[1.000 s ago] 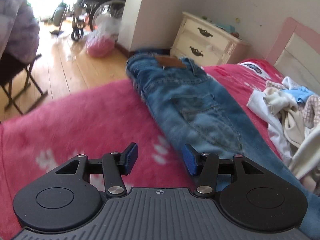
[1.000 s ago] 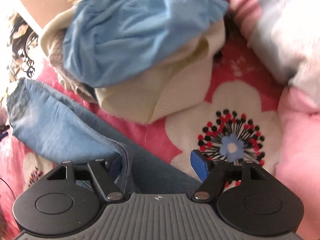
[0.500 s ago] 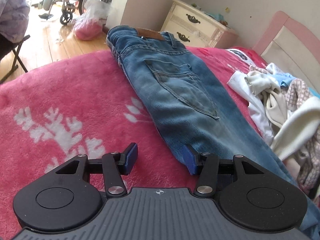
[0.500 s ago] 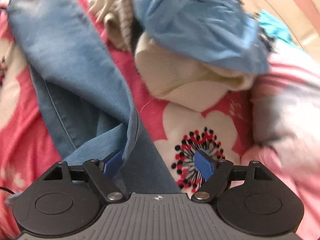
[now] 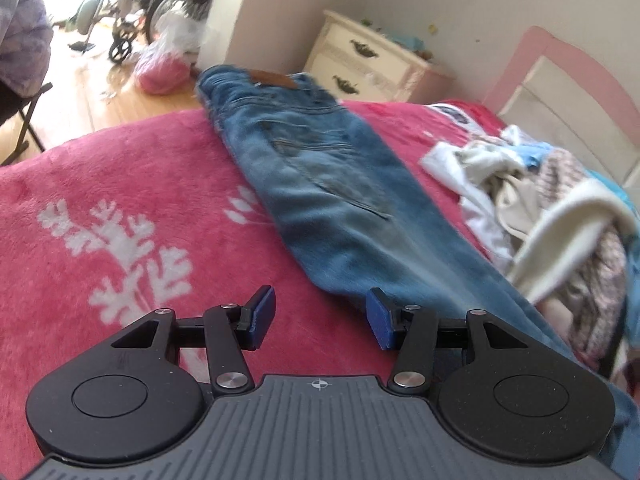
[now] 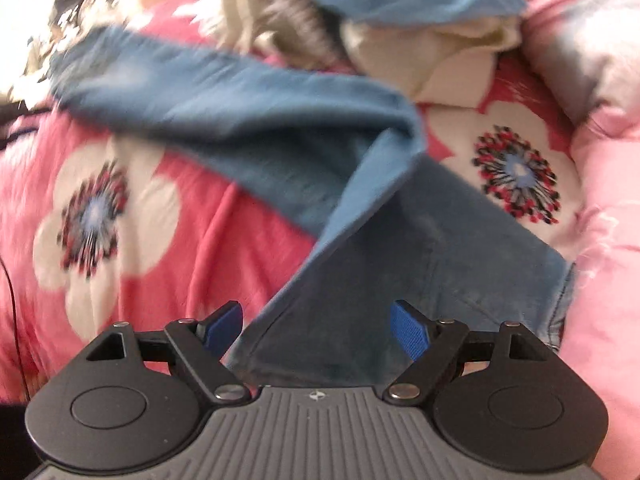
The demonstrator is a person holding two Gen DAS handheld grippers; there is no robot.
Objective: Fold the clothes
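Blue jeans (image 5: 320,184) lie lengthwise on the pink blanket (image 5: 120,208), waistband at the far edge of the bed. My left gripper (image 5: 318,316) is open and empty, hovering just left of the jeans' near leg. In the right wrist view the jeans' leg end (image 6: 360,264) lies folded back over itself on the flowered bedcover (image 6: 132,216). My right gripper (image 6: 318,326) is open, its jaws standing on either side of the leg fabric, which runs between them. The view is motion-blurred.
A heap of unfolded clothes (image 5: 552,204) lies at the right of the bed; it also shows in the right wrist view (image 6: 400,4). A pink pillow (image 6: 600,260) is at the right. A cream nightstand (image 5: 372,64), pink headboard (image 5: 560,64) and wheelchair (image 5: 168,0) stand beyond.
The right gripper swung over the leg end, and the fabric now lies centred between its open jaws. The left gripper shifted slightly; its view tilted. Both stayed open.
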